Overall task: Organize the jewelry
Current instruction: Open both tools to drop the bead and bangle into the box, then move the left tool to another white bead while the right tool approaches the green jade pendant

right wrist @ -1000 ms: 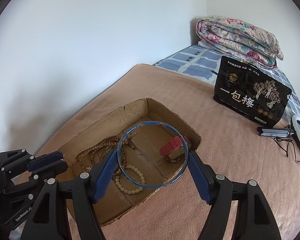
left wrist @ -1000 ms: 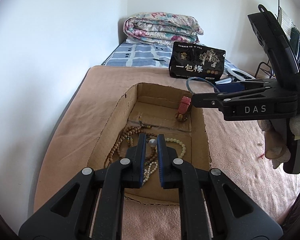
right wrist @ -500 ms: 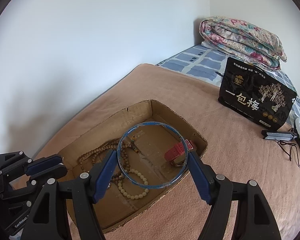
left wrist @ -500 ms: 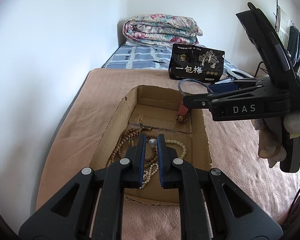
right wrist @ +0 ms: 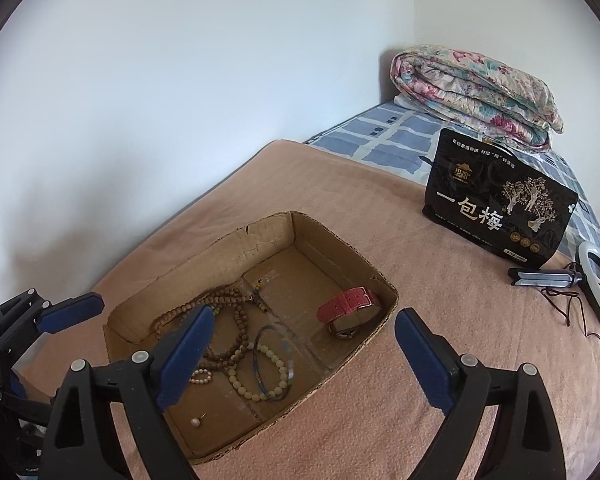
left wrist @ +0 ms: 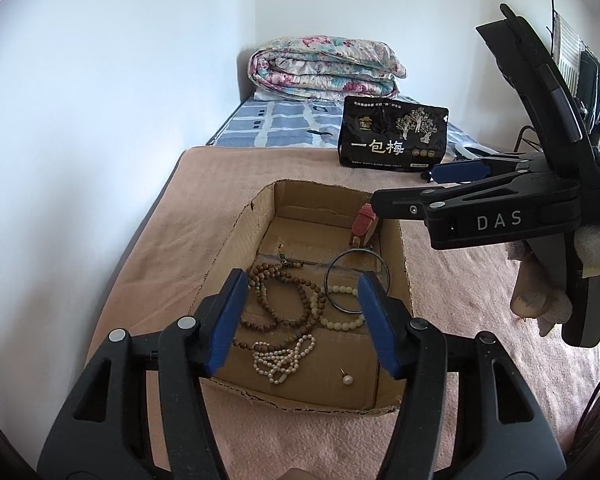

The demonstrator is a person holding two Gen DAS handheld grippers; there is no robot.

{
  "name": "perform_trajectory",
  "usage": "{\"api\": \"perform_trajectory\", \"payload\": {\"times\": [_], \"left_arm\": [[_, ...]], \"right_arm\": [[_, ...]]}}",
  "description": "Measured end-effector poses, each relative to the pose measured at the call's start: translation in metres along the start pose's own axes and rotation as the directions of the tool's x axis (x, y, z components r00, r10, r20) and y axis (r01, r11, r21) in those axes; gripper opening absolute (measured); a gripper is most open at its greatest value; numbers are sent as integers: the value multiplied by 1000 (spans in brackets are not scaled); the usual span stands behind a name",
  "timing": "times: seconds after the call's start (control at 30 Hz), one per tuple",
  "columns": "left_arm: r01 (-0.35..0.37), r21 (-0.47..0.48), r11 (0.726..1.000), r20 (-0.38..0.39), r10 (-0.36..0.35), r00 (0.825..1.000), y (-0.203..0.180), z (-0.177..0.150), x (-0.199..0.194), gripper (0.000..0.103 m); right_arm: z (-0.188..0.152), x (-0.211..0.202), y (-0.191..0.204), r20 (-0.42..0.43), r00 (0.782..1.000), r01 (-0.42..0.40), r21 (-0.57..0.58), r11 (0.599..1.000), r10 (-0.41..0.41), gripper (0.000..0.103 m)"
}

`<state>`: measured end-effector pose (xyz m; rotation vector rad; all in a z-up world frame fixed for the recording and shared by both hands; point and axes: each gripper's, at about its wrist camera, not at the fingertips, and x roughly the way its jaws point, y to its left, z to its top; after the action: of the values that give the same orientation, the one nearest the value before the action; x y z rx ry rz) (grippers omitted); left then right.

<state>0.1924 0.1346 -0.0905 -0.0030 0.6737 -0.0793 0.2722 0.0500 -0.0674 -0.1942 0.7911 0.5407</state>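
The cardboard box (left wrist: 392,320) is matt brown paperboard with rough, torn edges, set on a fuzzy pink blanket (right wrist: 380,208) of soft cloth. Inside lie dull wooden beads (left wrist: 278,300), pale glossy beads (right wrist: 260,384), a small pearl stud (left wrist: 347,379) with a sheen and a thin bangle (left wrist: 356,280) — clear and shiny, like glass or plastic. The watch strap (right wrist: 348,304) looks like grained red leather. Both grippers are matt black plastic with smooth blue pads (left wrist: 226,320) — the black pouch (right wrist: 496,208) is glossy.

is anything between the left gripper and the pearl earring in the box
Nothing visible blocks it. The pearl earring lies alone on the bare floor of the cardboard box, near its front wall. The left gripper hangs over it, jaws opening and empty. The white pearl strand lies beside the earring, apart from it.
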Motion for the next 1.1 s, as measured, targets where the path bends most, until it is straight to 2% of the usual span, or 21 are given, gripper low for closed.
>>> {"api": "perform_trajectory", "payload": {"times": [0.57, 1.1], "left_arm": [[-4, 18, 1000, 45, 4, 999, -17, 2, -33, 59], [6, 75, 997, 104, -14, 994, -56, 10, -78, 59]], "right_arm": [[-8, -44, -7, 39, 999, 32, 0, 999, -32, 97], [-34, -103, -28, 83, 992, 92, -9, 996, -91, 99]]}}
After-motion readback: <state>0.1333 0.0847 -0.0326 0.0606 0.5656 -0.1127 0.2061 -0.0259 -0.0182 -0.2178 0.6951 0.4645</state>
